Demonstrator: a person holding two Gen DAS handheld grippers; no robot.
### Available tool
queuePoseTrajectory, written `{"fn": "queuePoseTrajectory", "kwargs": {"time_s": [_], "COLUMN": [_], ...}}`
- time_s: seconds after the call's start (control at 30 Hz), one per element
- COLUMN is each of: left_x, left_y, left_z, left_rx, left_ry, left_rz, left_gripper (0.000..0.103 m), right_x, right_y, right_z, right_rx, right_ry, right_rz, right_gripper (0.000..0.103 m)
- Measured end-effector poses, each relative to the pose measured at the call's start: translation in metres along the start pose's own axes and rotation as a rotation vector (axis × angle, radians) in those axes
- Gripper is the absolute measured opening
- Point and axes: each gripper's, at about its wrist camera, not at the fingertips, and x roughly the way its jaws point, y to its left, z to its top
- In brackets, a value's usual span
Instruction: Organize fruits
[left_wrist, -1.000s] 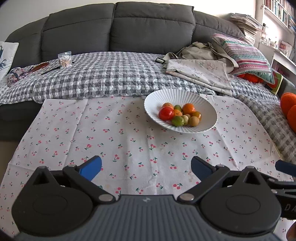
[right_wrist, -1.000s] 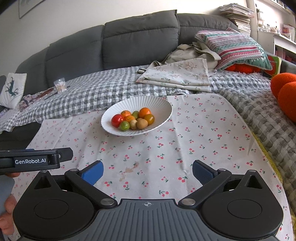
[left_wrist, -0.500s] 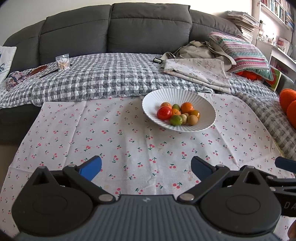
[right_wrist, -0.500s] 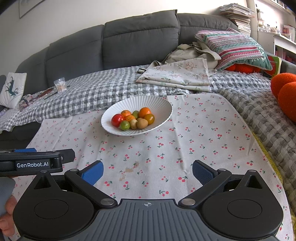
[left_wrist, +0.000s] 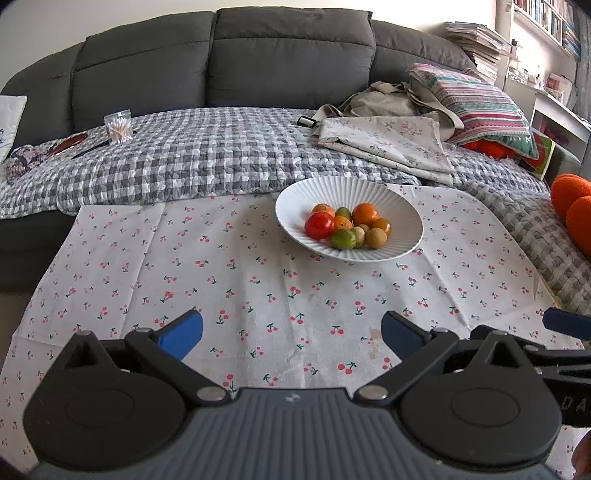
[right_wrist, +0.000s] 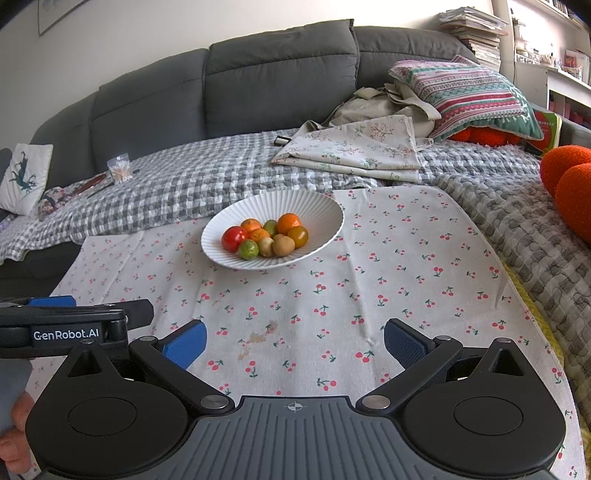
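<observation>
A white ribbed bowl stands on the cherry-print cloth. It holds several small fruits: a red tomato, oranges, a green lime and brown kiwis. My left gripper is open and empty, low over the cloth, well short of the bowl. My right gripper is open and empty, also short of the bowl. The left gripper's side shows at the left of the right wrist view.
A grey sofa with a checked blanket lies behind the cloth. Folded floral fabric, a striped pillow, a box of cotton swabs and orange plush balls lie on it. Shelves stand at the far right.
The left gripper's view has drifted a little back and up, so the bowl sits slightly farther off. The right gripper has hardly moved. Both stay open.
</observation>
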Motion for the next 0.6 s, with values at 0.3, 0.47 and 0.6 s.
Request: {"fn": "queuePoseTrajectory", "kwargs": {"time_s": [0.3,0.47,0.6], "left_x": [0.0001,0.0004,0.001], "left_y": [-0.0029,-0.0031,-0.0027], "left_z": [-0.0012,-0.0018,-0.0014], "left_rx": [0.008,0.008,0.006], "left_ry": [0.002,0.006,0.009], "left_rz": [-0.006,-0.01,-0.009], "left_gripper": [0.102,0.102,0.102], "right_x": [0.0002,0.0003,0.0004], "right_y": [-0.0007,-0.0008,-0.0008], "right_z": [0.0,0.0,-0.0002], "right_rx": [0.0,0.0,0.0], "right_ry": [0.0,0.0,0.0], "right_rz": [0.0,-0.001,-0.001], "right_gripper": [0.103,0.103,0.103]}}
